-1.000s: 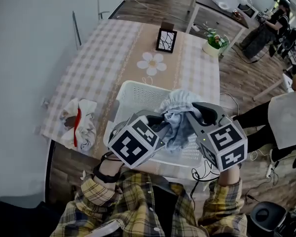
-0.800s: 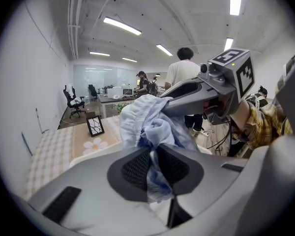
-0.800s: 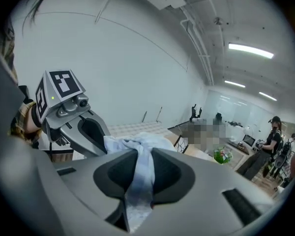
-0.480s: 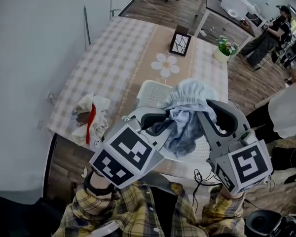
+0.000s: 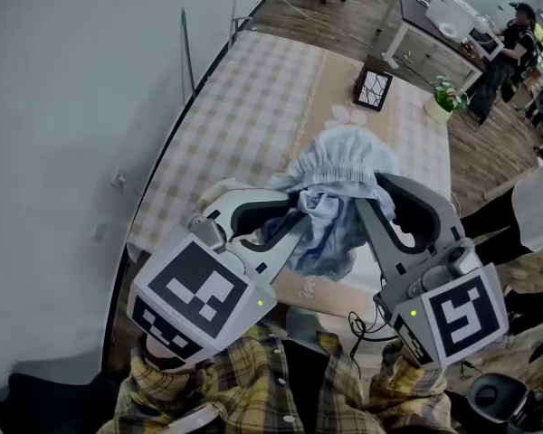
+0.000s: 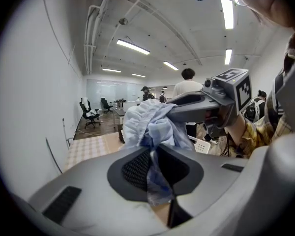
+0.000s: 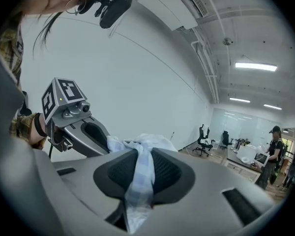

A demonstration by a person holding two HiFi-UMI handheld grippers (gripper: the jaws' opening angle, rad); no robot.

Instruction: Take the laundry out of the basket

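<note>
A light blue garment [image 5: 344, 165] with a gathered elastic edge hangs in the air between both grippers, high above the table. My left gripper [image 5: 294, 220] is shut on a fold of its cloth [image 6: 147, 122], pinched between the dark pads. My right gripper [image 5: 376, 197] is shut on another fold [image 7: 142, 144], which runs down between its jaws. The two grippers point toward each other, tips close together. The laundry basket is hidden below the garment and grippers.
The checked tablecloth [image 5: 262, 98] with its beige runner stretches away below. A framed picture [image 5: 374, 87] and a potted plant [image 5: 443, 98] stand at its far end. A grey wall [image 5: 63, 134] lies to the left. A person [image 5: 502, 48] stands far right.
Both grippers have risen toward the head camera with the garment between them. The white basket and the cloth pile on the table have slipped out of sight behind them.
</note>
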